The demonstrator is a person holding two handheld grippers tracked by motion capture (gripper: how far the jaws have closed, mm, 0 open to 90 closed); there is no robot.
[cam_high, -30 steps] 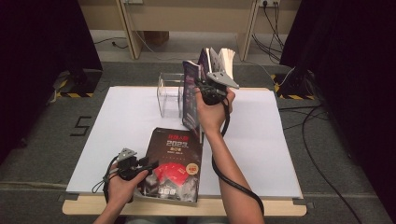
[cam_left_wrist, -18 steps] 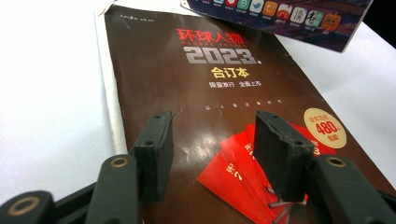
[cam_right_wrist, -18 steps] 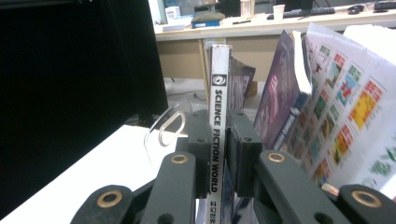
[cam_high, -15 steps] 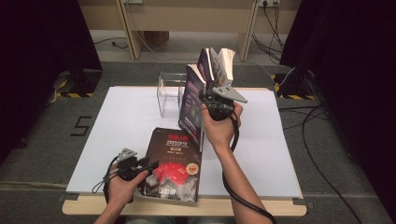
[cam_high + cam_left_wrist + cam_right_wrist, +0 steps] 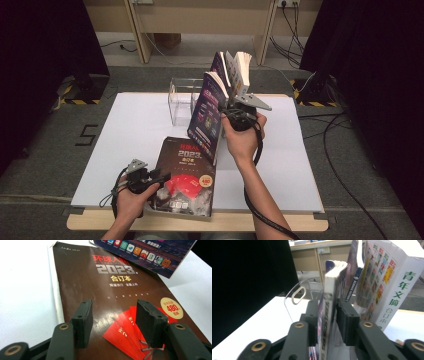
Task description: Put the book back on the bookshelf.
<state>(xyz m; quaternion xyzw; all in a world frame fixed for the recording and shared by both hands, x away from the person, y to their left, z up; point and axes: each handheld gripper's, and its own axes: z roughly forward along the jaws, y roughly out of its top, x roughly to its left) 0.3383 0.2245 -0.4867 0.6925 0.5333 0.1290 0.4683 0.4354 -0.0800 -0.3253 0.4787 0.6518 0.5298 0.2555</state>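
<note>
Now Shelving: Purple Magazine Going Upright Beside the Thick Digest

The person is standing books on edge near the far side of the white worktop [image 5: 125, 150], and the step in hand appears to be the release of a thin purple magazine [image 5: 207, 117] just set upright. The right claw [image 5: 329, 322] is straddling that magazine's spine; its jaws have just been opening, and a slim gap is showing on the right-hand pad, so the grip is judged let go, with the magazine still standing between the jaws. A thick white-spined digest [image 5: 397, 290] is leaning just beside it, and a clear acrylic bookend [image 5: 298, 296] with an oval cut-out is rising behind.

The left claw [image 5: 113, 322] is hovering wide open and gripping nothing, low over a dark brown 2023 bound volume [image 5: 117, 292] that is lying flat at the near edge of the worktop, just beside the magazine's foot.

Next, the right claw is likely needing to back straight off without dragging the floppy, glossy magazine over; it is looking limp and slightly bowed, so it may be slumping unless it is leaning on the stiffer digest. The brown volume is broad, slick-covered and flat, so its edge will need lifting before any pinch.
</note>
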